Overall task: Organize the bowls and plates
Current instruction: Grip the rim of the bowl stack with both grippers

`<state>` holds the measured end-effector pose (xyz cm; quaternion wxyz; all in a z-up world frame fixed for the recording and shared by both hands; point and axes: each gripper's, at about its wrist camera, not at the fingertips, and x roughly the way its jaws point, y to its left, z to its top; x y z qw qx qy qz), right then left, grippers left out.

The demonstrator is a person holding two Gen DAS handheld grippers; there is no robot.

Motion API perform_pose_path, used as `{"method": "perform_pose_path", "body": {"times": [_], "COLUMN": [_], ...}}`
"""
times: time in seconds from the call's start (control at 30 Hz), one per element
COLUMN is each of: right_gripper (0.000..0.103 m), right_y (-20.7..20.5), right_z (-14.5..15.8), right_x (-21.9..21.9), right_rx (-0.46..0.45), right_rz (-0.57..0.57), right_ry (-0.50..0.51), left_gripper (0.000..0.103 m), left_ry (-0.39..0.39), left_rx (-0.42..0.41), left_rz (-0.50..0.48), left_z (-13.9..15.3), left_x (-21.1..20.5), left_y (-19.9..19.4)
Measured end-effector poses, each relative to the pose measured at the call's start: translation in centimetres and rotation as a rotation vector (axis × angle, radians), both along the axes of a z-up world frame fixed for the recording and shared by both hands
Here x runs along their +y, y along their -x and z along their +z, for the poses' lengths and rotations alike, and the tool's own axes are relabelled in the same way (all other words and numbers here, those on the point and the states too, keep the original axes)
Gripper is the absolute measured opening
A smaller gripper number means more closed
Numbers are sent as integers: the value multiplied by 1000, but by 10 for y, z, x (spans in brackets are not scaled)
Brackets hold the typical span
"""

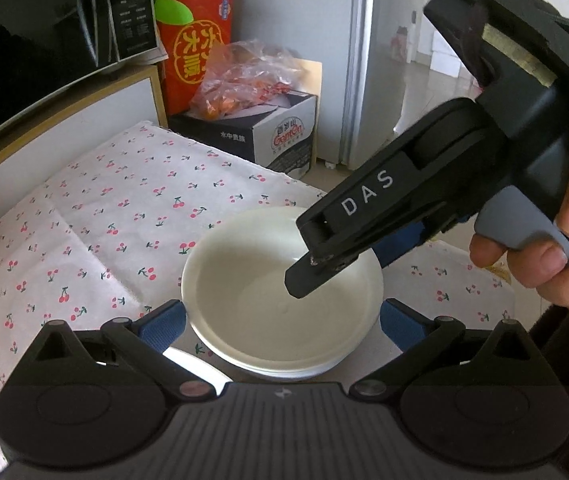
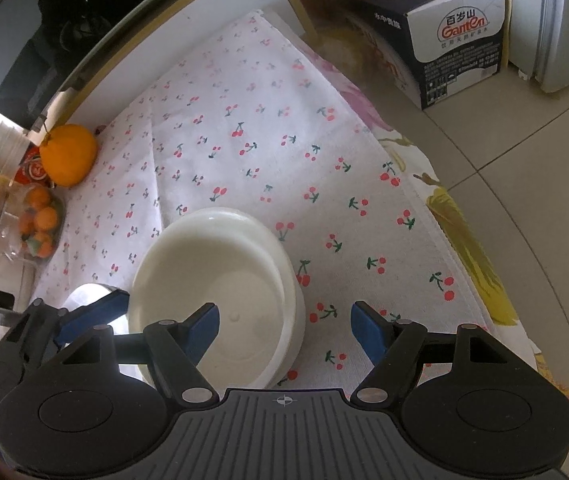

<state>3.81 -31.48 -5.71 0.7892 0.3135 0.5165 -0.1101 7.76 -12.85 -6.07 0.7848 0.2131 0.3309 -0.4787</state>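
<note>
Left wrist view: a white bowl (image 1: 282, 292) sits mouth-up on a cherry-print tablecloth (image 1: 132, 208), nested on at least one more white piece whose rim shows beneath its near edge.
Bowl position: near-centre of the table in both views; in the right wrist view the bowl (image 2: 220, 296) sits off-centre on the wider white piece under it (image 2: 294, 280).
Orientation: round, so no long axis; the opening faces straight up, the base lies flat.
Left gripper (image 1: 282, 322): fingers spread wide, one blue pad on each side of the bowl's near rim, neither visibly pressing.
Right gripper (image 2: 284, 328): fingers apart, holding nothing; the left pad (image 2: 202, 330) hangs over the bowl's inside, the right pad outside the wall, so the rim lies between them.
Hand: a person's hand (image 1: 564, 240) holds the right tool's grey handle at the right edge.
Step in hand: apparently lining up a grasp on the stacked bowl.
Next move calls for: lowering until the pads bracket the wall, then closing gently so the stack does not shift.
Surroundings: an orange (image 2: 68, 156) far left, a printed carton (image 2: 452, 36) on the floor at far right.
</note>
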Motion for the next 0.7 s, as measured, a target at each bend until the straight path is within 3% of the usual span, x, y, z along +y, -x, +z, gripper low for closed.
{"method": "perform_pose_path", "body": {"times": [0.17,0.37,0.7], "right_gripper": [71,49,27], "right_y": [0,-1,-5], "right_z": [0,-4,-10], "right_x": [0,2,3], "right_rx": [-1,8,12], "right_rz": [7,31,58], "right_ry": [19,23,25], "left_gripper": [103,103,103], "left_ry": [-9,-15,-23], "left_rx": [16,23,22], "left_rz": [-15,-20,-23], "left_z": [0,0,0], "left_x": [1,1,-1], "left_y": [-4,-3,-4]}}
